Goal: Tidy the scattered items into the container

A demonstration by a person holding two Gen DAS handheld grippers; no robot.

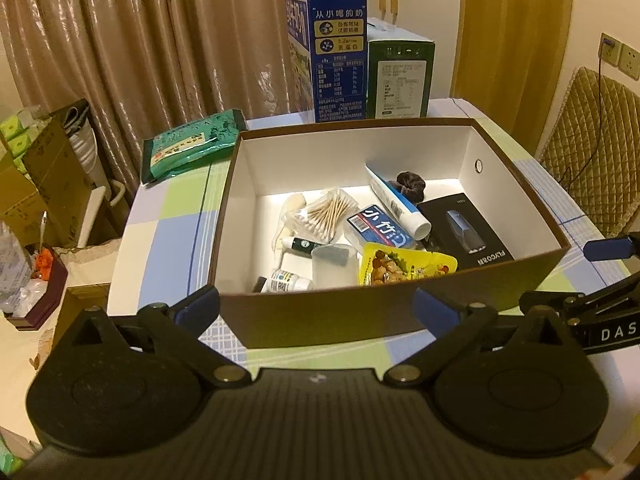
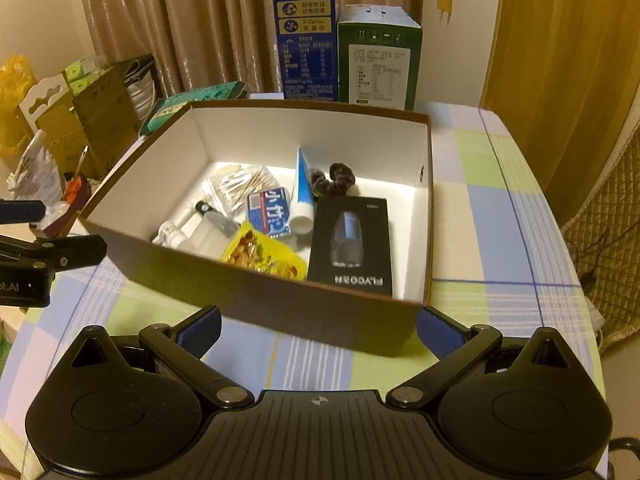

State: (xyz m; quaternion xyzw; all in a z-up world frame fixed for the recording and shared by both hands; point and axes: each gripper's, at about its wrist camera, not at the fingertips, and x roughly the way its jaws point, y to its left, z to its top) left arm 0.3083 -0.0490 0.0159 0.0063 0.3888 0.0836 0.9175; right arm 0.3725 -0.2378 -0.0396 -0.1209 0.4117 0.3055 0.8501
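Box (image 1: 320, 320) w/ cartons (image 1: 338, 60) behind

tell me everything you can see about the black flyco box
The black FLYCO box is a flat rectangular carton, matte black, printed with a grey-blue shaver-like device and white lettering at its near end. It looks closed and lies flat on the brown container's white floor, right side. The yellow snack packet meets its left edge; the toothpaste tube lies just beyond.

You have the container (image 1: 320, 320) on the surface (image 1: 168, 240), with two cartons (image 1: 340, 60) standing behind it and a flat packet (image 1: 192, 144) off its far left corner. Inside, the boxed item (image 1: 466, 232) lies rightmost, the tube (image 1: 396, 204) beside it, the cotton swabs (image 1: 324, 212) further left.
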